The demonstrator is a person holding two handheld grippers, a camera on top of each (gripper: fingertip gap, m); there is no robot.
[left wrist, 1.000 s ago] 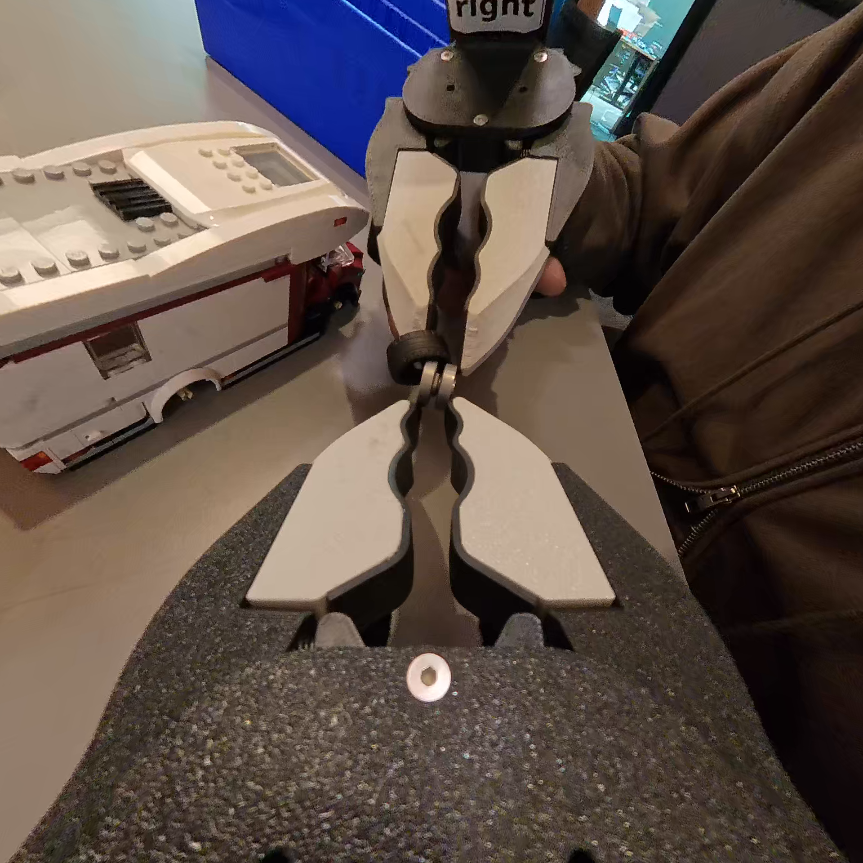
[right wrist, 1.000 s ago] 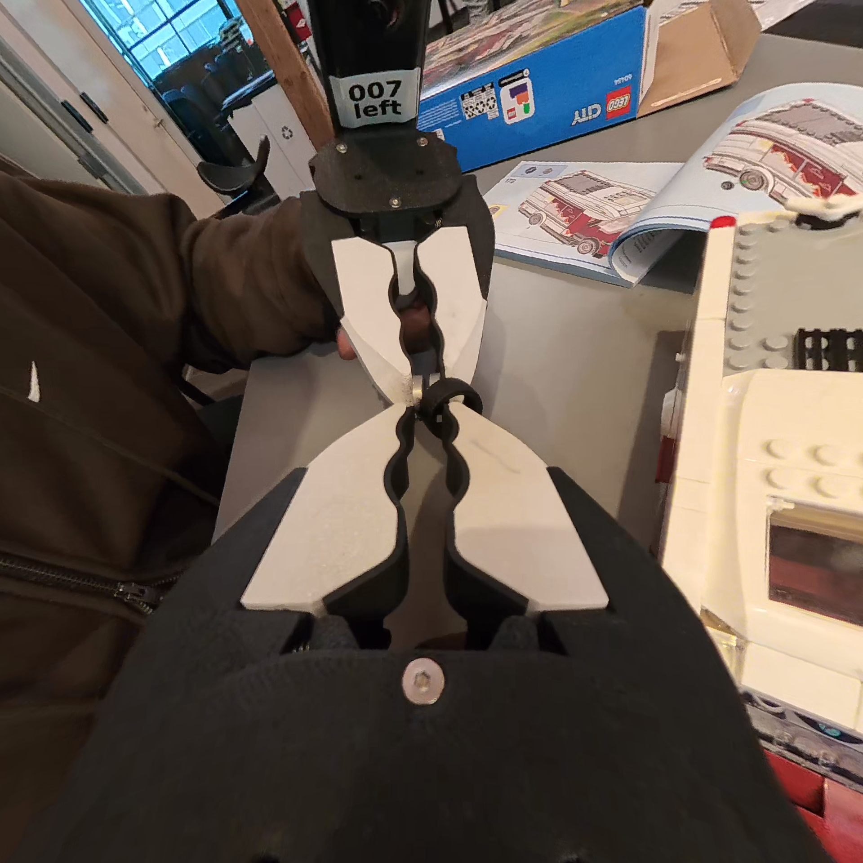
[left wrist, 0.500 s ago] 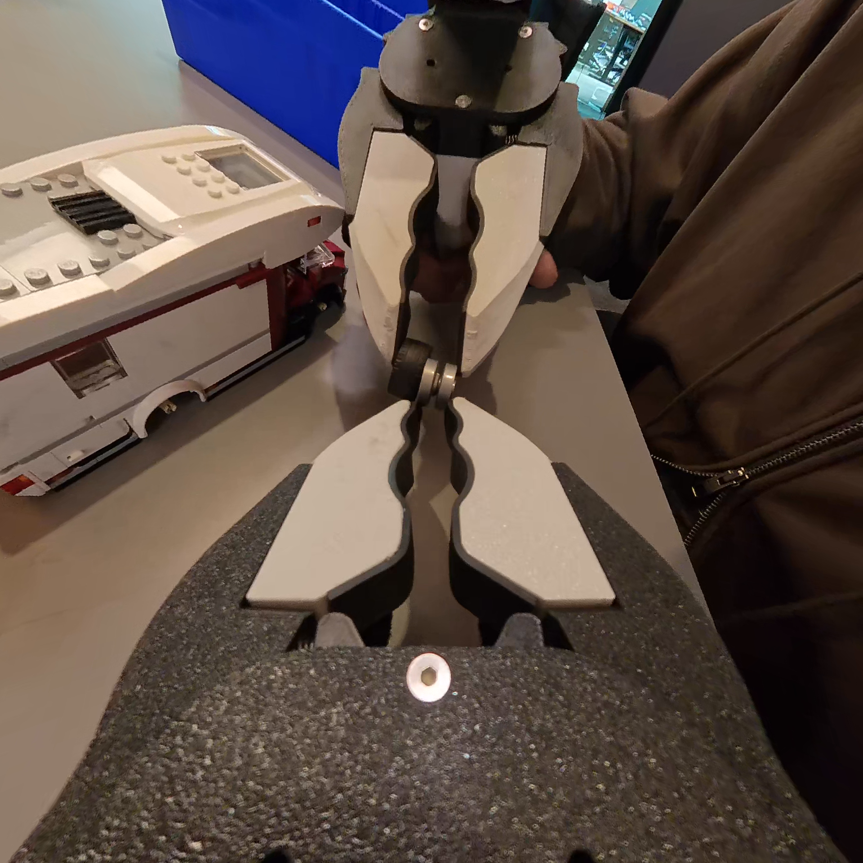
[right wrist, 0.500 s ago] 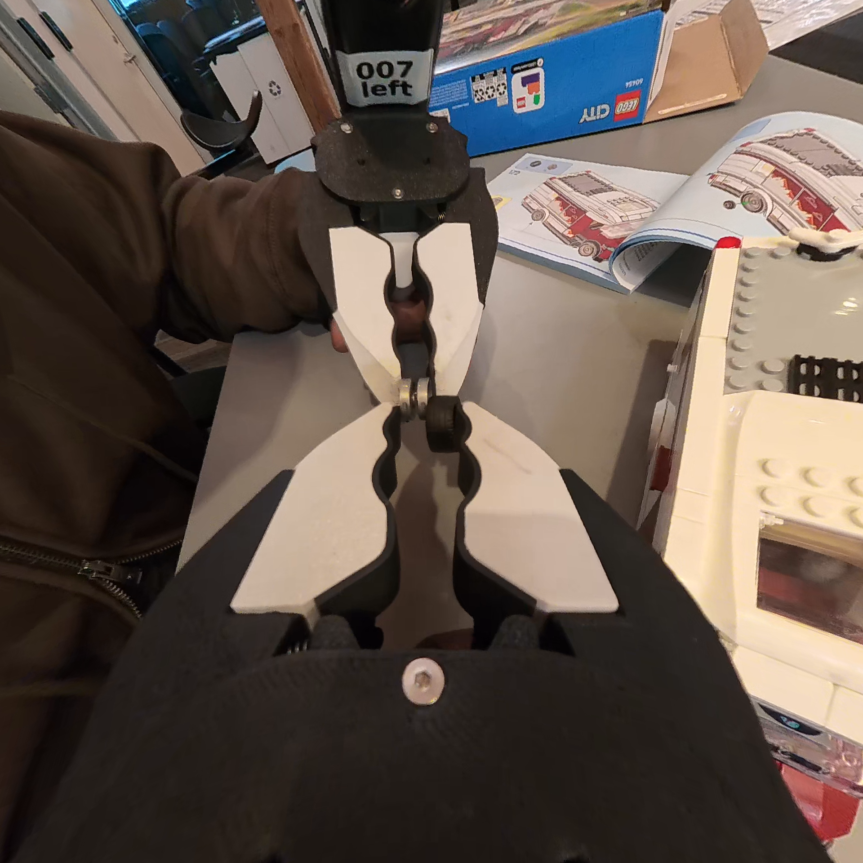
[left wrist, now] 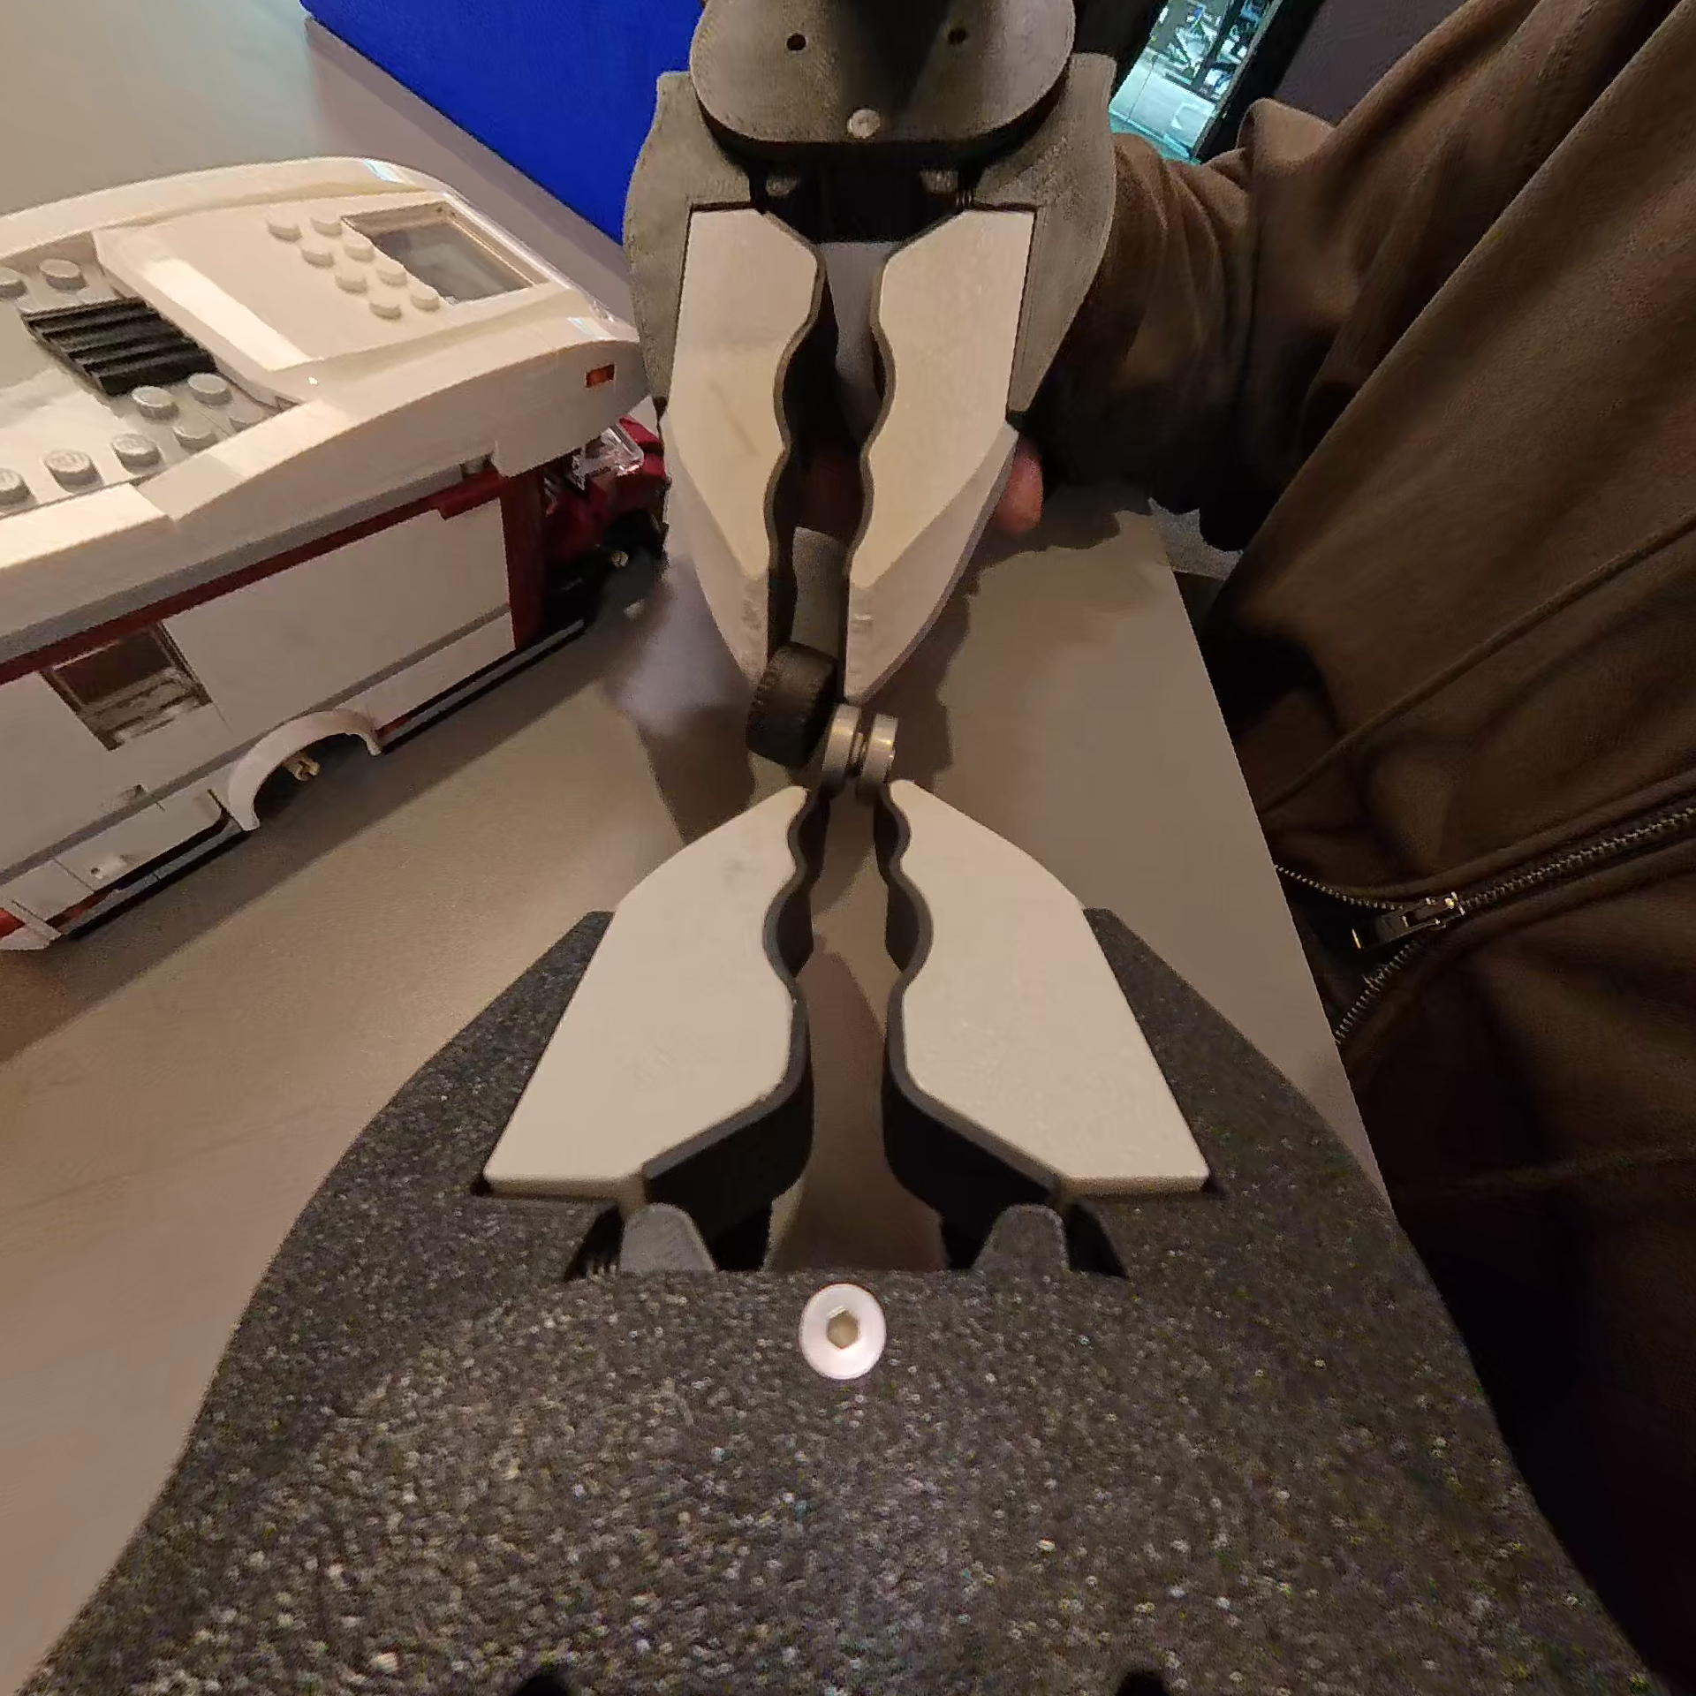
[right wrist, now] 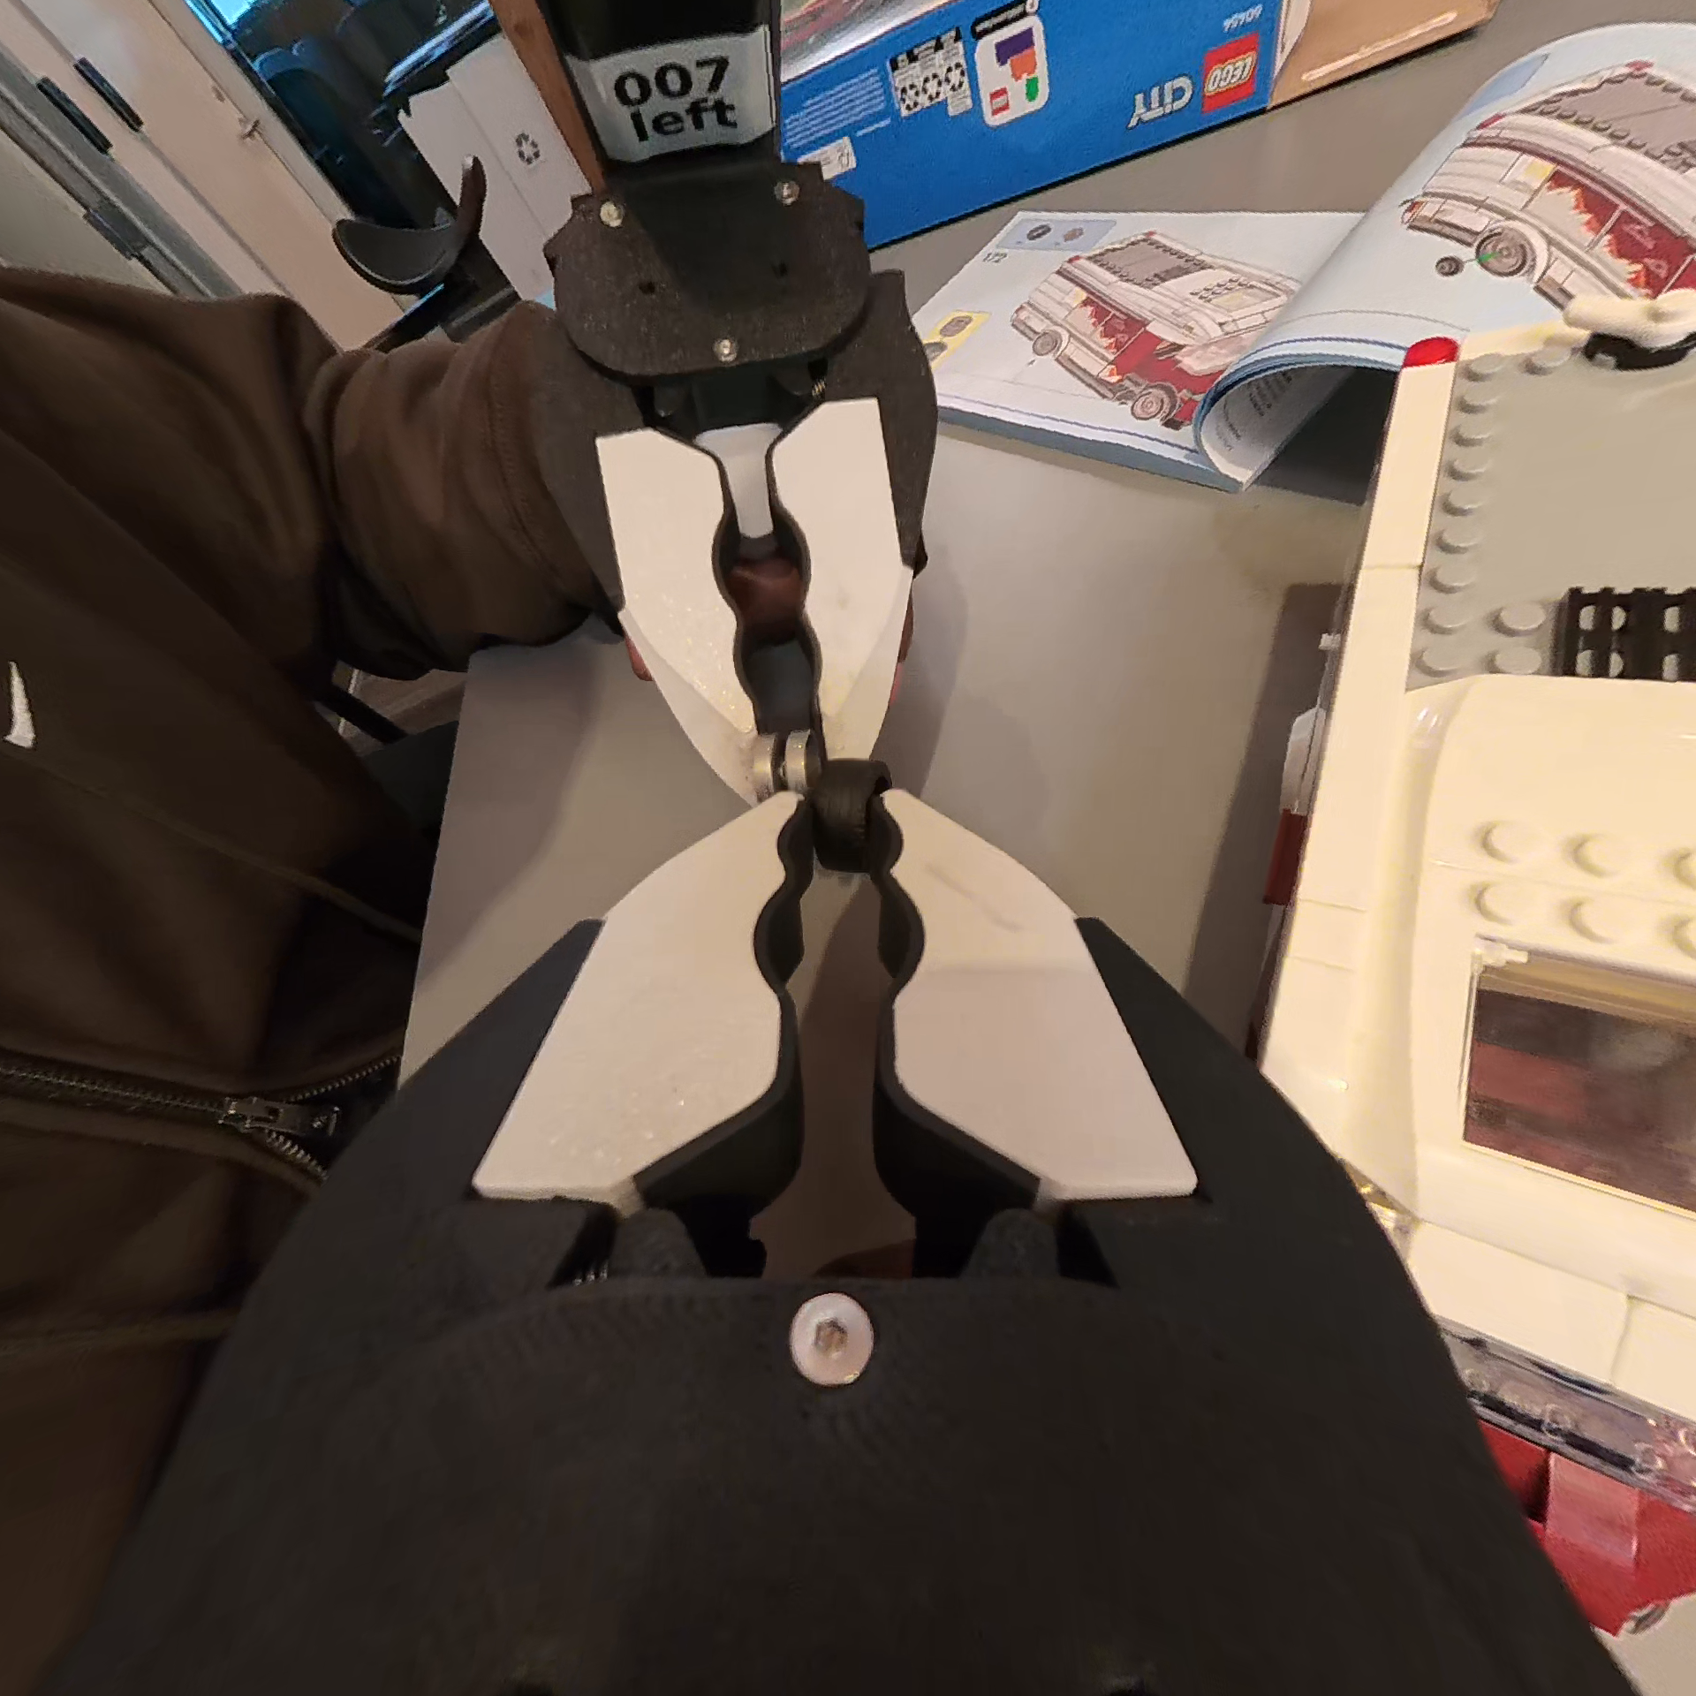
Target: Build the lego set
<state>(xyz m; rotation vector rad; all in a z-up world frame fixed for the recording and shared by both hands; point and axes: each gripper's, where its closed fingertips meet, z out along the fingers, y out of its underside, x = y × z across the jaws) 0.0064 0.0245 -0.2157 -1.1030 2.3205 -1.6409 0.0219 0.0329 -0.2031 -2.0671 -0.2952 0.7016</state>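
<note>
Here left fingers [left wrist: 849,794] pinch grooved grey wheel hub [left wrist: 858,745]; right fingers [right wrist: 840,808] apparently squeeze ribbed black rubber tyre [right wrist: 846,821].

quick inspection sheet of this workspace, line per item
Surface: plain grey tabletop, matte.
Job's things: small grey plastic wheel rim pinched in the left tool; small black rubber tyre pinched in the right tool; rim and tyre touch side by side, tyre not on the rim.
Clutter: white and dark red brick-built camper van, one wheel arch bare; open instruction booklet; blue cardboard box.
Grippers: both tools closed on their parts, tip to tip above the table.
Cables: nothing seen.
Surroundings: person's brown zip jacket sleeve; black chair; white cabinet behind it.
</note>
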